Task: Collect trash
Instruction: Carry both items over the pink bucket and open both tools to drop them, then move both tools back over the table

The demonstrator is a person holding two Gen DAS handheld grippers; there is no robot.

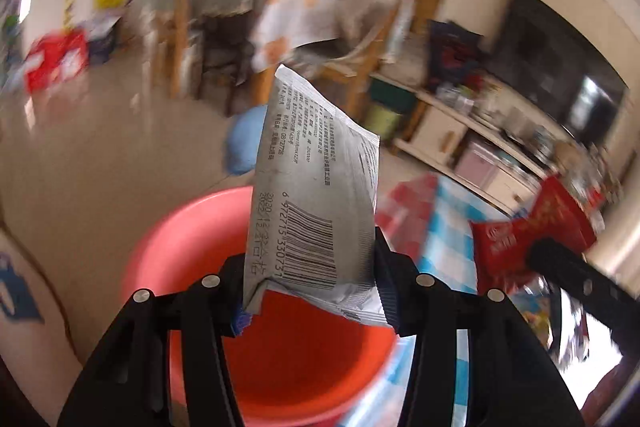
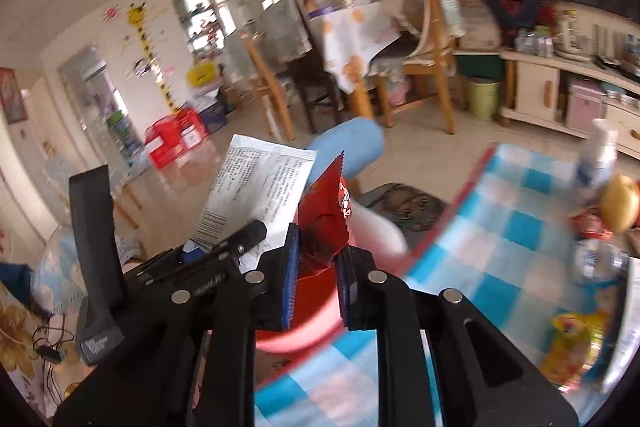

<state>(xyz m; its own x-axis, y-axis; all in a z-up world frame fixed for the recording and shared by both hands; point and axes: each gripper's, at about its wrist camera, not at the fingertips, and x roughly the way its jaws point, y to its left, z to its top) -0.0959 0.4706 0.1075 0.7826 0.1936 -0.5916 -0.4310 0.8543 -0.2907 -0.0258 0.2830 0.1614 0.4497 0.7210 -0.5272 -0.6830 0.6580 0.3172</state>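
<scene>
Left hand-held gripper [image 1: 310,301] clamped on silver packet [image 1: 312,187], above pink basin [image 1: 192,239]; right hand-held gripper [image 2: 318,277] pinched shut on red wrapper [image 2: 326,211]. Risk: releasing early, littering checkered worktop [image 2: 500,227].

A silver barcoded wrapper [image 1: 312,195] stands upright above a pink basin [image 1: 192,239]; a crumpled red wrapper [image 1: 532,231] at three o'clock.

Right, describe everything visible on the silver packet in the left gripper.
The silver packet is a flat, crinkled foil-looking sachet, grey-white, printed with small black text, a barcode and a stamped date. It stands roughly upright, its lower end pinched between the left gripper fingers, its upper edge free. It hangs above the pink basin. From the right wrist view it sits beside the red wrapper, apparently apart.
</scene>
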